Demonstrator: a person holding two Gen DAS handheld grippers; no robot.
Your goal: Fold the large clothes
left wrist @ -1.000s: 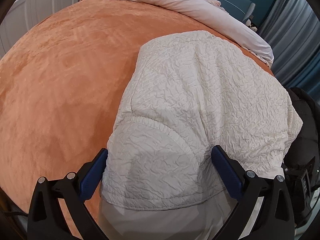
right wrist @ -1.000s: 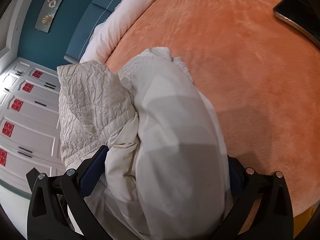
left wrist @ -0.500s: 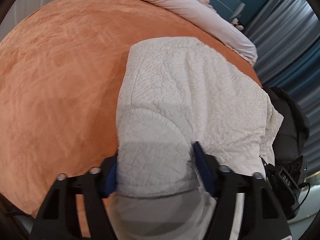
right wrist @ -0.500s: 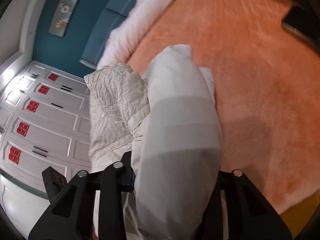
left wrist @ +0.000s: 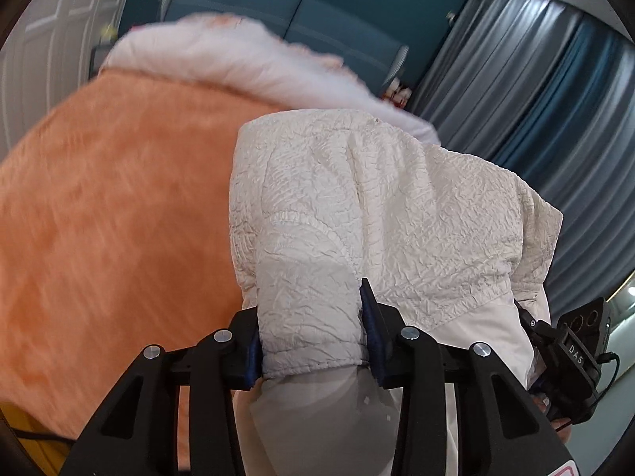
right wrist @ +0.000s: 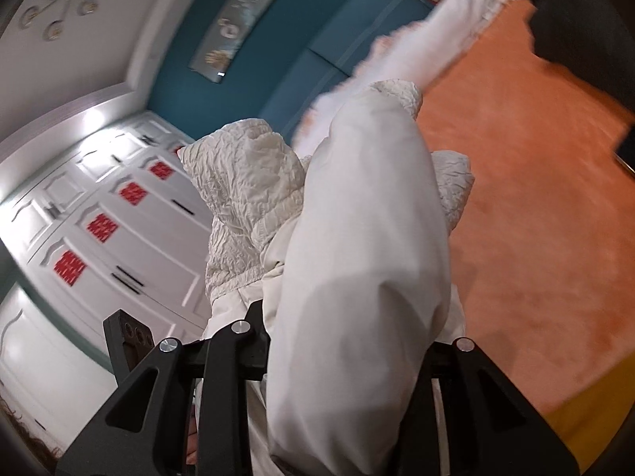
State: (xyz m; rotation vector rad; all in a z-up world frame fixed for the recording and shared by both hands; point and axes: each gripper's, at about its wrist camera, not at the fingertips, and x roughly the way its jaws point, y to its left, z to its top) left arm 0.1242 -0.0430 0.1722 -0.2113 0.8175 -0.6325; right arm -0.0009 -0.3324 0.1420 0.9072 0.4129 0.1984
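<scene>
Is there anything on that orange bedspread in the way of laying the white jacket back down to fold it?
Nothing visible on the orange bedspread ahead. Both grippers, left and right, already pinch the white jacket. Only a pale duvet lies bunched along the far edge, and a dark object sits at one side.

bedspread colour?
Orange bedspread, plush; clearest in the left wrist view.

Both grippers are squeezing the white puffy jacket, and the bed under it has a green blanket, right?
Not quite. The blanket is orange, not green, as the left wrist view shows. The rest holds: the left gripper and right gripper are both closed on the white puffy jacket.
</scene>
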